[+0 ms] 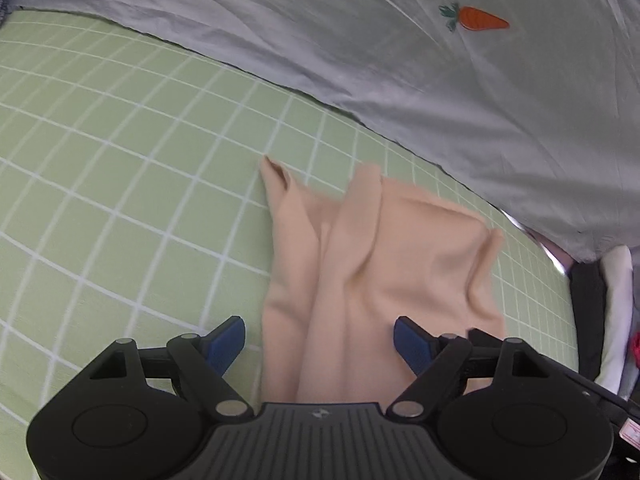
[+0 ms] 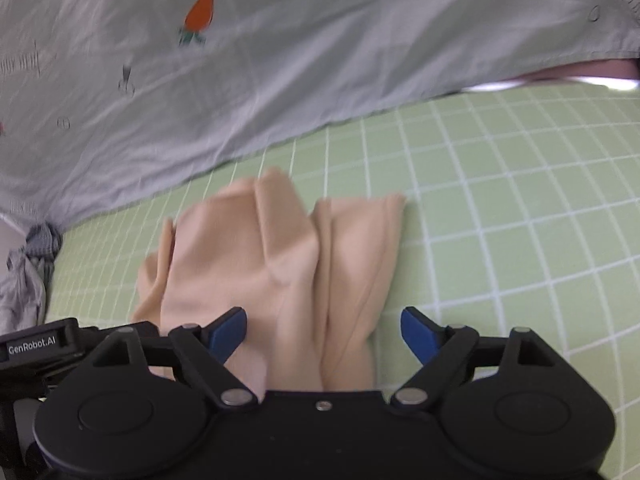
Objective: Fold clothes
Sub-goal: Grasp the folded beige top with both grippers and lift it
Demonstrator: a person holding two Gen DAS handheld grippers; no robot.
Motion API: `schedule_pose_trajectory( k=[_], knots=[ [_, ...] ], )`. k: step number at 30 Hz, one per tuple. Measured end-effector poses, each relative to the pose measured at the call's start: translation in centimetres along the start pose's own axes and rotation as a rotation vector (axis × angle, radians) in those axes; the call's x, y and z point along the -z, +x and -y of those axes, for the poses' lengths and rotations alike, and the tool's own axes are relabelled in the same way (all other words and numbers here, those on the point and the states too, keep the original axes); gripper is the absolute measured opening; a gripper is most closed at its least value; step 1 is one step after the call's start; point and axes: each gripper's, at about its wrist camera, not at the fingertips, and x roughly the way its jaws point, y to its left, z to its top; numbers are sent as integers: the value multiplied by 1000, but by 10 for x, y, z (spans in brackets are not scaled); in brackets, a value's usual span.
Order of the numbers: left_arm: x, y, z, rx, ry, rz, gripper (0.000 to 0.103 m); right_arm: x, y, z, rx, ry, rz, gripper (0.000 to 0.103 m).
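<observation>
A peach-coloured garment [image 1: 372, 264] lies crumpled in loose folds on the green checked sheet [image 1: 120, 184]. My left gripper [image 1: 319, 344] is open above the garment's near left part, blue pads [image 1: 226, 340] wide apart, cloth lying below the gap. In the right wrist view the same garment [image 2: 280, 264] spreads ahead, and my right gripper [image 2: 323, 334] is open over its near right part, pads [image 2: 418, 330] not touching the cloth. The garment's near edge is hidden under both gripper bodies.
A grey duvet with a carrot patch [image 1: 480, 20] lies bunched along the far side of the sheet [image 2: 500, 220]. Crumpled grey clothes [image 2: 24, 280] sit at the bed's left edge in the right view. Dark and white items [image 1: 612, 300] lie beyond the bed's right edge.
</observation>
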Motion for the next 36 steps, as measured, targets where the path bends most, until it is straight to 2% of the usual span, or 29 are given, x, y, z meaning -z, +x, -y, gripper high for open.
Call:
schedule_pose_trajectory(
  k=[2,3,4,5,6,7,8,9,11,15,21,25,29,32,36],
  knots=[
    [2,5,-1,35,7,-6,68,2,1,-1,-6,6,-2,85],
    [2,6,0,45,15,-8,66,2,1,-1,-12,11,-1,84],
    [3,6,2,54,26,-9,57,3,3,0,-30,24,-4,83],
    [3,7,2,74,27,-15,43,4,4,1,-50,39,-7,78],
    [3,9,1,93,9,-19,39,5,6,3,-70,54,-11,67],
    [4,10,-2,106,-16,-18,33,6,6,4,-98,69,-13,61],
    [5,8,-2,118,-35,-20,26,7,7,6,-128,84,-15,41],
    [6,4,-1,128,-50,-24,24,8,3,7,-143,100,-16,31],
    [10,-6,2,147,-61,-27,21,8,-5,8,-166,131,-16,23],
    [31,-47,17,188,-28,0,21,23,-53,-3,-165,120,40,22],
    [78,-105,46,282,55,27,21,66,-149,-15,-139,140,158,21],
    [112,-124,68,338,129,-12,21,101,-207,-14,-67,146,215,21],
    [149,-128,90,383,189,-87,21,139,-250,-7,16,200,238,22],
    [177,-129,112,399,244,-149,21,170,-279,4,75,252,249,22],
    [214,-133,142,385,301,-156,21,202,-302,31,106,325,262,22]
  ],
)
